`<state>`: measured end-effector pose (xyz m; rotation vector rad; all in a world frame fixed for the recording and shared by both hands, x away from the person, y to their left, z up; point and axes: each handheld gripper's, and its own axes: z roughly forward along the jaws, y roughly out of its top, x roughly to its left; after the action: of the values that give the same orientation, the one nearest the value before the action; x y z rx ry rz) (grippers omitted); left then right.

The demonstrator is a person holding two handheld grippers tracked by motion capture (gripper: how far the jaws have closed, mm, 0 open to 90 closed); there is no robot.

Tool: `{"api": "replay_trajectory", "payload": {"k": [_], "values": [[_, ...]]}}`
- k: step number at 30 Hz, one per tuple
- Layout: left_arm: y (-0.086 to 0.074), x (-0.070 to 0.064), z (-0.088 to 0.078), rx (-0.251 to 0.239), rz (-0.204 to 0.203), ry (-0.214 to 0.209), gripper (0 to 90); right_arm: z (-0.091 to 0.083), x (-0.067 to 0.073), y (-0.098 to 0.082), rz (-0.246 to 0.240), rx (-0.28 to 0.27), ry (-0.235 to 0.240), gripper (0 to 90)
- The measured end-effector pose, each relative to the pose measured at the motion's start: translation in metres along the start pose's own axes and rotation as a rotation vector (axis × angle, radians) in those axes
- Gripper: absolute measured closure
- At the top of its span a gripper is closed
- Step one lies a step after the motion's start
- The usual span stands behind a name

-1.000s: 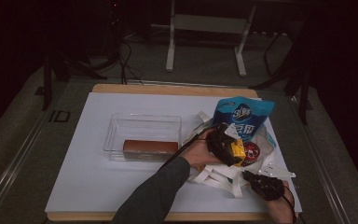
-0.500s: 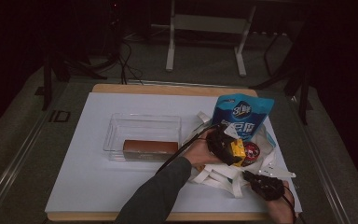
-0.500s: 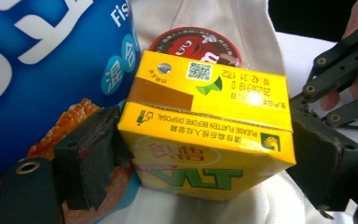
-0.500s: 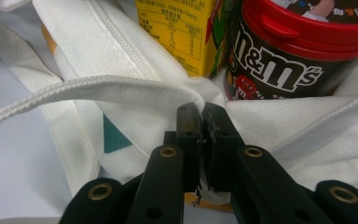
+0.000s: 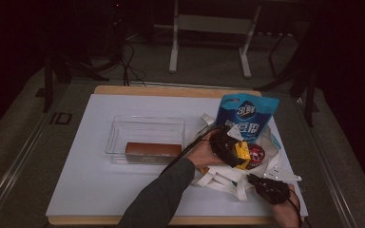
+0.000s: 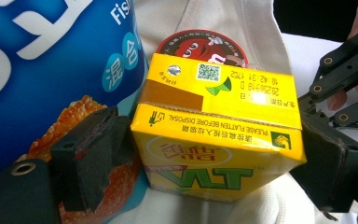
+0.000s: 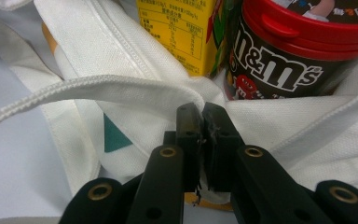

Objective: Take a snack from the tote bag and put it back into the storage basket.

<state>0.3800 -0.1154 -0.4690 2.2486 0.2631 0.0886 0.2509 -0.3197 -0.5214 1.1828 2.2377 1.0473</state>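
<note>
Sitting between the left tongs [image 6: 214, 158] — yellow drink carton [image 6: 219, 144], pads pressing both sides.

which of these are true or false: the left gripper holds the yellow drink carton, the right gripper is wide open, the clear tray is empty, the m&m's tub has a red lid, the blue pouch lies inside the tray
1. The left gripper holds the yellow drink carton: true.
2. The right gripper is wide open: false. Its jaws are pinched shut on the white bag's edge.
3. The clear tray is empty: false. A brown block lies in it.
4. The m&m's tub has a red lid: true.
5. The blue pouch lies inside the tray: false. It stands to the right of the tray, by the bag.
</note>
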Motion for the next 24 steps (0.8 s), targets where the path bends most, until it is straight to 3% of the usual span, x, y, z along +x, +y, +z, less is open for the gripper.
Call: {"api": "replay_trajectory", "payload": {"k": [10, 17, 24], "values": [[0.001, -0.002, 0.004, 0.001, -0.003, -0.001, 16.0, 0.000, 0.000, 0.000, 0.000, 0.001, 0.000, 85.2], [0.000, -0.009, 0.015, 0.037, 0.020, 0.008, 18.1, 0.000, 0.000, 0.000, 0.001, 0.001, 0.002, 85.2], [0.000, -0.008, 0.014, 0.045, 0.012, 0.005, 24.9, 0.000, 0.000, 0.000, 0.001, 0.000, 0.005, 85.2]]}}
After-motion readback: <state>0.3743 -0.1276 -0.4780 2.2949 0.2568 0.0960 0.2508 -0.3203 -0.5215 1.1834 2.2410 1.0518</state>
